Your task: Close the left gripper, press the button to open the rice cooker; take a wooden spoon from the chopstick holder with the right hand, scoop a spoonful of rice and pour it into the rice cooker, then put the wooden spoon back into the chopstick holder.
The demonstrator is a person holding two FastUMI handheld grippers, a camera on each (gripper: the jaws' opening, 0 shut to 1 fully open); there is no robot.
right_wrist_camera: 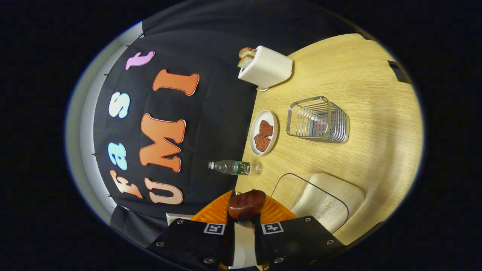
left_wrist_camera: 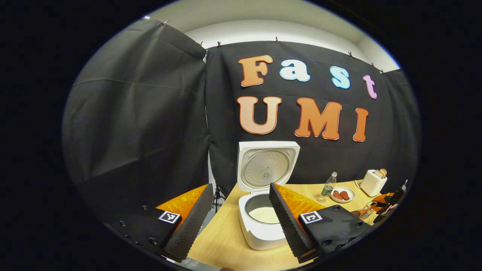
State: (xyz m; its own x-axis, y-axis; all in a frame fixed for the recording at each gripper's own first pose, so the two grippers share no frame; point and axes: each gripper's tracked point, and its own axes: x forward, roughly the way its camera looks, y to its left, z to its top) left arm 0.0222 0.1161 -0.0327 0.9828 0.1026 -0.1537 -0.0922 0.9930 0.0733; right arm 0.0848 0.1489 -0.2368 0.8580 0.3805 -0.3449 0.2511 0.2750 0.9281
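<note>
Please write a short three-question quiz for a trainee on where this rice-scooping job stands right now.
1. True or false: the lid of the white rice cooker is shut.
2. What is clamped in the right gripper? A) clear plastic water bottle B) dark wooden spoon C) slice of toast
3. Fill in: the wire metal chopstick holder stands on the light wooden table with ____ inside.

Key: 1 false, it stands open with rice inside; 2 B, the dark wooden spoon; 3 nothing.

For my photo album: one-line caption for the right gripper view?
Fingers clamp a wooden spoon above the rice container.
</note>
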